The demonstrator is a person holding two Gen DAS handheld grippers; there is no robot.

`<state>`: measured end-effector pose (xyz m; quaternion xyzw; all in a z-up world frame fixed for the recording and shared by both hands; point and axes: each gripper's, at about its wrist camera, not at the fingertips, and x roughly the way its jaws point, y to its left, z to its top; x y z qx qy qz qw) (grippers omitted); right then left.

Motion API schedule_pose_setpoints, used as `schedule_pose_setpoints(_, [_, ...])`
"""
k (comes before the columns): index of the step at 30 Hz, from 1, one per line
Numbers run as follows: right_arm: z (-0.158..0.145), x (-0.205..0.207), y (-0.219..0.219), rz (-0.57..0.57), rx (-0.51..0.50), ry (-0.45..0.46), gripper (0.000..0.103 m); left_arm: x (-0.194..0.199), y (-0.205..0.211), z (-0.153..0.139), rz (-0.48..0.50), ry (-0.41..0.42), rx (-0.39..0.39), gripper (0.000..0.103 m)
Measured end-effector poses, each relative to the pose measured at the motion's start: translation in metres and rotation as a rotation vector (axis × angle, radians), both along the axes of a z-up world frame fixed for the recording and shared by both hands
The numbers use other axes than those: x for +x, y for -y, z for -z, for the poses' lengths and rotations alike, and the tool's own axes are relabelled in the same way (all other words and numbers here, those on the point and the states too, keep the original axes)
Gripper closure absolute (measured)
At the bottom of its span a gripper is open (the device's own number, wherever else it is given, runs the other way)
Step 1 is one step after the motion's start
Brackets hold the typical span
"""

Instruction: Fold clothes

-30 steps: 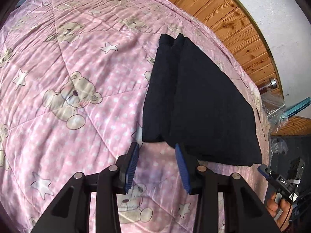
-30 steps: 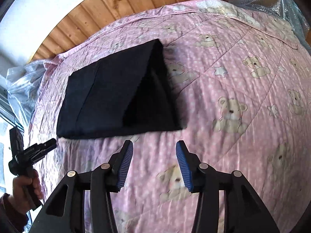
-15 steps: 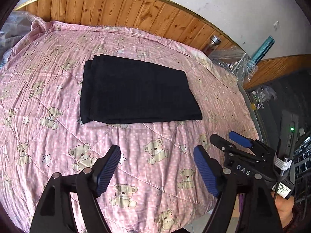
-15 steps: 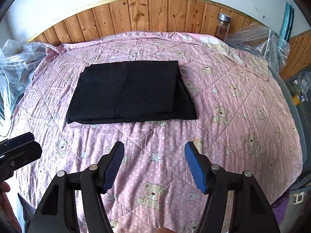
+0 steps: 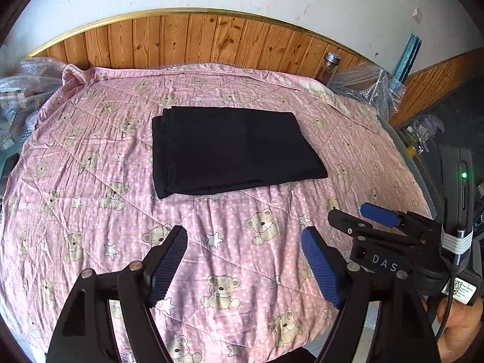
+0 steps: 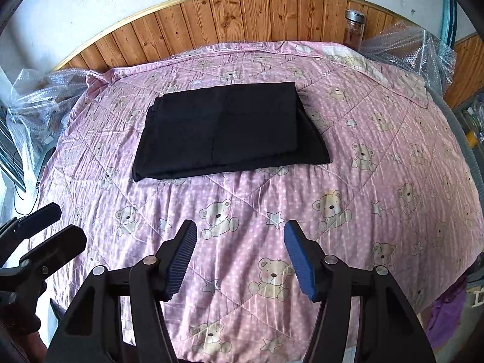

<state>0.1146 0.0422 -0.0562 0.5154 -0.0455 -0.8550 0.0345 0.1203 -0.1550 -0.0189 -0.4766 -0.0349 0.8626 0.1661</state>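
Black woven garment, folded to a flat rectangle, lying mid-bed on pink quilted bedspread with teddy bears and stars, long axis running left to right across the left wrist view. Left tool held well short of it, released, ribbed blue pads spread wide and empty; cloth straight ahead and beyond. Right tool visible at the right edge, gripped by a hand, also parted. From the right wrist view: same black rectangle ahead and slightly left, layered edges stepped along the right end. Right tool released, nothing between the pads, apart from the cloth. Left tool at the left margin. Neither side clearly nearer; fold apparently finished. Wooden panelled headboard behind, glass jar with metal lid at the corner.
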Motion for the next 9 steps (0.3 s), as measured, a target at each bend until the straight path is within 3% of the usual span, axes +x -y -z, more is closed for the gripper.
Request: schedule_pose_setpoints(9, [-0.013,0.006,0.011,-0.039,0.056,-0.044,0.042,0.008,0.003,0.0,-0.006,0.004,-0.004,0.024])
